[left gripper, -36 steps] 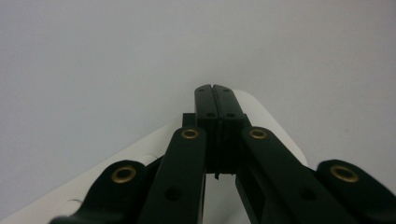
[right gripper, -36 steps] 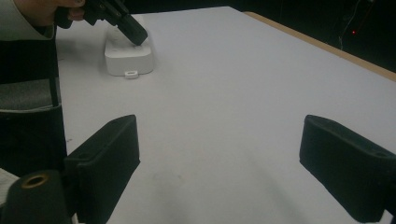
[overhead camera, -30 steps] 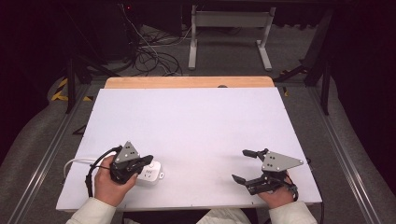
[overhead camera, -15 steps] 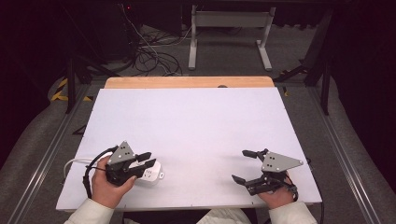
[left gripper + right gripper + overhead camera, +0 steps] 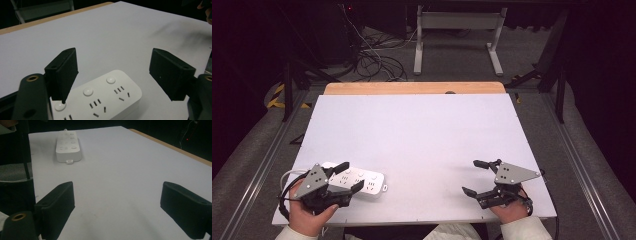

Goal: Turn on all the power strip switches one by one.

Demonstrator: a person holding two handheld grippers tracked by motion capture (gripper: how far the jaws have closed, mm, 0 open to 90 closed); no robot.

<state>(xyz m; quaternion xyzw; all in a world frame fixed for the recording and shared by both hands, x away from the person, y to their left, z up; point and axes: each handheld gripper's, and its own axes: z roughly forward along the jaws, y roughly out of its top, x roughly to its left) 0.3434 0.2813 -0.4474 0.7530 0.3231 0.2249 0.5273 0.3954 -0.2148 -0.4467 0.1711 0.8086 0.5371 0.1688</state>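
- While the left gripper (image 5: 346, 176) hovers low over the near end of the white power strip (image 5: 357, 181), its 2 jaws stand wide apart, having just been opening; the strip lies under and between them, and no pad presses on it.
- Seen from the left gripper view, the power strip (image 5: 105, 100) shows 3 round buttons and 3 sets of socket slots, its rounded far end pointing away between the jaws.
- Over at the right, the right gripper (image 5: 476, 176) rests near the front edge with its jaws also spread and nothing between them; in its own view the power strip (image 5: 68, 145) lies well apart, across bare white surface.
- Lying flat on the white counter (image 5: 422, 135), the strip sits at the front left, its white cable (image 5: 287, 176) curling off by the left hand.
- By my reading, the step in hand is a release: the strip looks set down and let go.
- Any next move calls for lifting the left jaws clear without nudging the strip, or closing squarely on its 2 long sides to regrip.
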